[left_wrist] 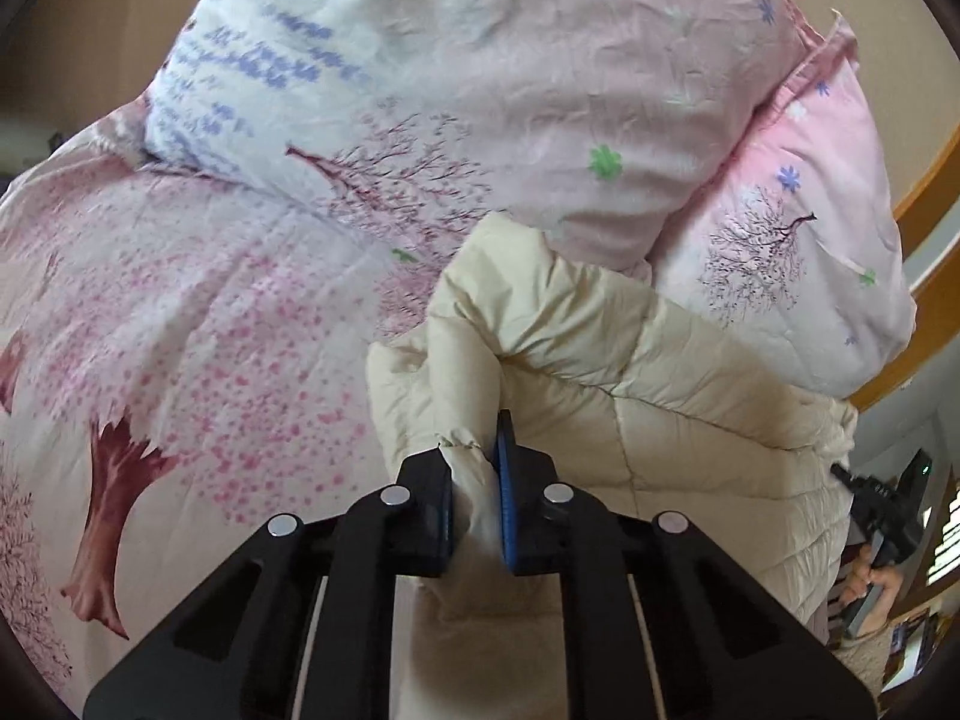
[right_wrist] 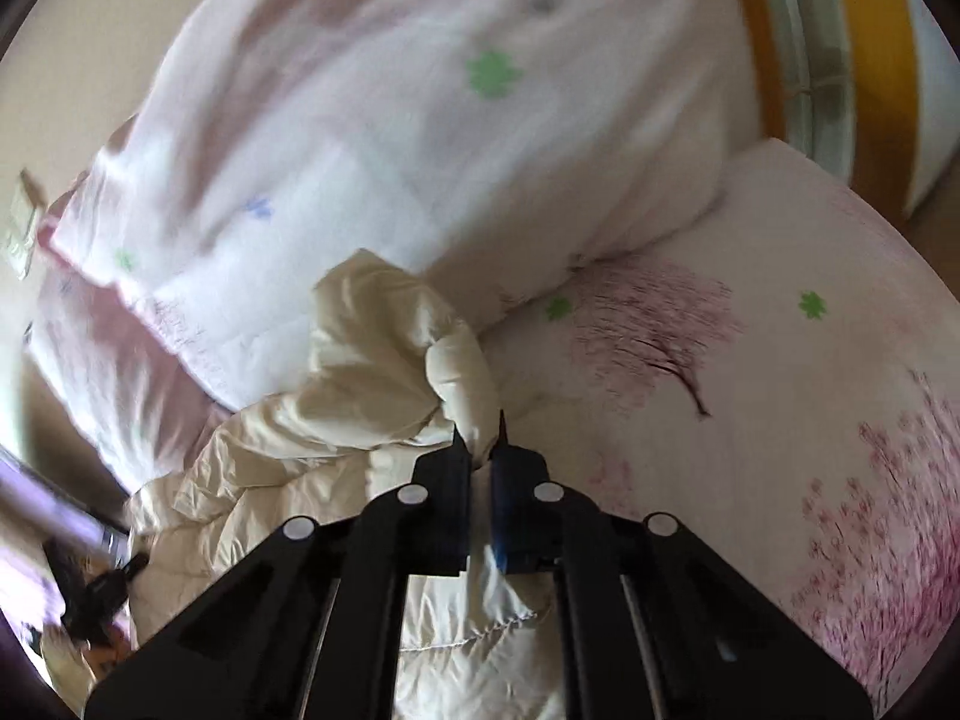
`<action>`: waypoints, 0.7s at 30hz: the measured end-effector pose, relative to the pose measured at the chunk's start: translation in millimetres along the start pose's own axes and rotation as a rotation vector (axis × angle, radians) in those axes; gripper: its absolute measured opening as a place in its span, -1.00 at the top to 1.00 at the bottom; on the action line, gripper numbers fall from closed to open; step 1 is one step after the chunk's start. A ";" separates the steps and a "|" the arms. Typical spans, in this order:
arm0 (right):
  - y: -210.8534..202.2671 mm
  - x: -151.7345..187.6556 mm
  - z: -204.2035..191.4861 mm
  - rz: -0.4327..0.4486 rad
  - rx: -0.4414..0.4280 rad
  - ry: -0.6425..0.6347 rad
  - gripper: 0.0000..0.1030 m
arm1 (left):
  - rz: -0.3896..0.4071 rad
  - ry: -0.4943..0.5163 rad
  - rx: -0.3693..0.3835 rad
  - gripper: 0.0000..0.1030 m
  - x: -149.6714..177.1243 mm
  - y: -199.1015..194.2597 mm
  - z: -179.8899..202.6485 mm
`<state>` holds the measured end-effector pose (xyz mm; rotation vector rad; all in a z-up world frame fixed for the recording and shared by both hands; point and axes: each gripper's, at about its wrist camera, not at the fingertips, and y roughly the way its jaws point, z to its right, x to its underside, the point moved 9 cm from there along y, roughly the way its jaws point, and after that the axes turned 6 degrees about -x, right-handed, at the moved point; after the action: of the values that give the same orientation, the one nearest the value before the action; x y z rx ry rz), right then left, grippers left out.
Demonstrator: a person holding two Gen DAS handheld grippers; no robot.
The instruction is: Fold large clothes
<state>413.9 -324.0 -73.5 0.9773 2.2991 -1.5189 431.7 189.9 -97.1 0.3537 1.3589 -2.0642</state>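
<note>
L gripper point(left_wrist: 474, 468) & R gripper point(right_wrist: 480, 444): jaws pinching cream jacket point(left_wrist: 600, 372); jacket's shape mostly hidden, prob. a sleeve.

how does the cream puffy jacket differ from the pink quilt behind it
The cream puffy jacket is plain, with no print; the pink quilt carries tree and flower prints. The jacket is pinched by the left claw and the right claw, while no claw touches the quilt. The jacket lies low and crumpled on the bedsheet; the quilt is piled higher behind it. Both are soft, padded and stitched.
</note>
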 end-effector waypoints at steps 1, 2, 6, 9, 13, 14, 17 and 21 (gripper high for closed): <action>4.5 4.7 7.7 -0.019 0.035 0.013 0.88 | -0.007 -0.002 -0.007 0.79 3.1 3.7 -1.6; 14.2 16.0 18.7 -0.054 0.078 0.042 0.88 | -0.014 -0.004 -0.011 0.79 4.9 6.4 -3.1; 24.2 27.1 23.4 -0.080 0.170 0.027 0.74 | -0.032 -0.002 -0.026 0.79 8.4 12.9 1.0; -2.7 17.1 10.0 -0.003 0.224 -0.038 0.36 | -0.009 0.025 -0.054 0.67 1.7 -1.9 3.8; -23.8 13.7 -42.3 0.034 0.042 -0.160 0.24 | 0.143 0.113 -0.083 0.12 -8.7 -40.7 24.1; -17.8 17.2 -53.3 0.003 0.007 -0.182 0.31 | 0.154 0.125 -0.061 -0.08 -8.9 -43.0 33.7; 20.6 28.8 -71.9 -0.128 -0.028 -0.194 0.39 | 0.096 0.179 -0.025 -0.10 -2.9 -25.4 63.0; 66.0 8.3 -48.7 -0.168 0.078 -0.084 0.42 | 0.001 0.131 -0.066 -0.10 -9.3 20.9 70.8</action>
<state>457.7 -261.5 -104.7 0.7380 2.3288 -1.6923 460.4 124.3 -76.8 0.4681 1.4998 -2.0202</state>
